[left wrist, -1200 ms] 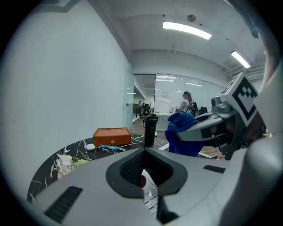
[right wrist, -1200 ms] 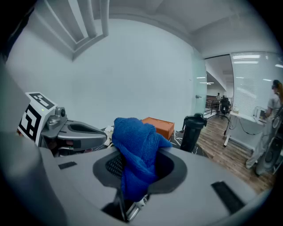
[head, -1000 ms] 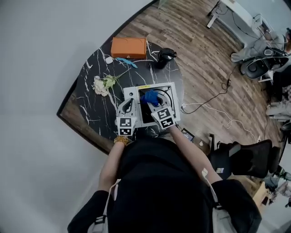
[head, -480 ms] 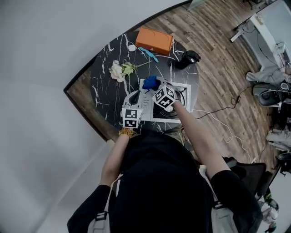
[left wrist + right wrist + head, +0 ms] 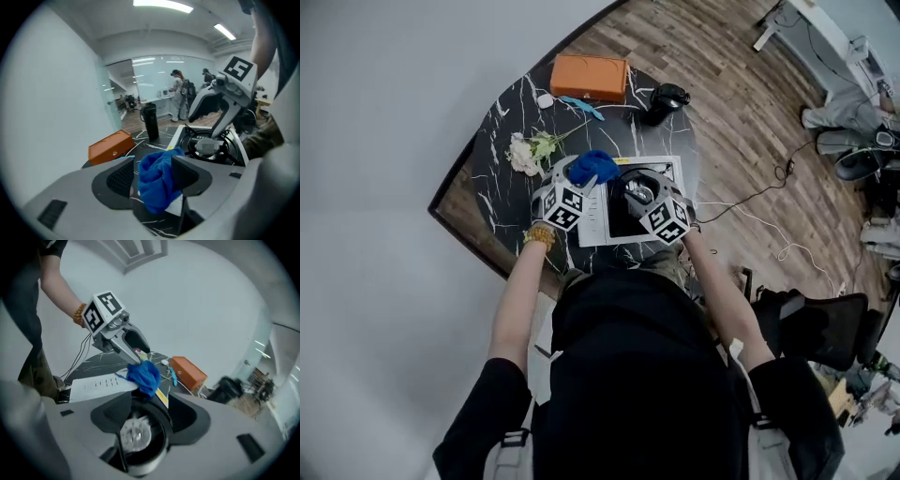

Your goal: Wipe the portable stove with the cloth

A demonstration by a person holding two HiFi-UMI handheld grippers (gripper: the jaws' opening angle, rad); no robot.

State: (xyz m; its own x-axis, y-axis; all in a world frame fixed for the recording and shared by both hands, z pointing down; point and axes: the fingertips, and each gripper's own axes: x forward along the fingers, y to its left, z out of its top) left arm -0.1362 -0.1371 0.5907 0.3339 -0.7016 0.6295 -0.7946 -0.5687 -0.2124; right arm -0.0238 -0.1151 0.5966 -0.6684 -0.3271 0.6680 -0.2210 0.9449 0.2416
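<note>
**Head view: blue cloth at the stove's far left corner, both grippers spread**

The portable stove (image 5: 667,169) sits on the round black marble table (image 5: 497,197), close to the near edge where the person stands. The cloth (image 5: 592,166) is bunched over the stove's far left corner.

The left gripper (image 5: 584,181) points at that corner. Its jaws have just been opening and now stand wide apart. The left gripper view shows the cloth between them: it lies against the right pad, with a gap at the left pad, so nothing is pinched.

The right gripper (image 5: 636,193) hangs over the stove's burner. Its jaws have also just been opening and are spread. The right gripper view shows only the round burner below the gap between them, with no grip on anything.

An orange box (image 5: 589,77) lies at the table's far edge. A black flask (image 5: 666,97) stands at the far right edge. A white flower (image 5: 525,152) lies toward the left edge, near the cloth.
</note>
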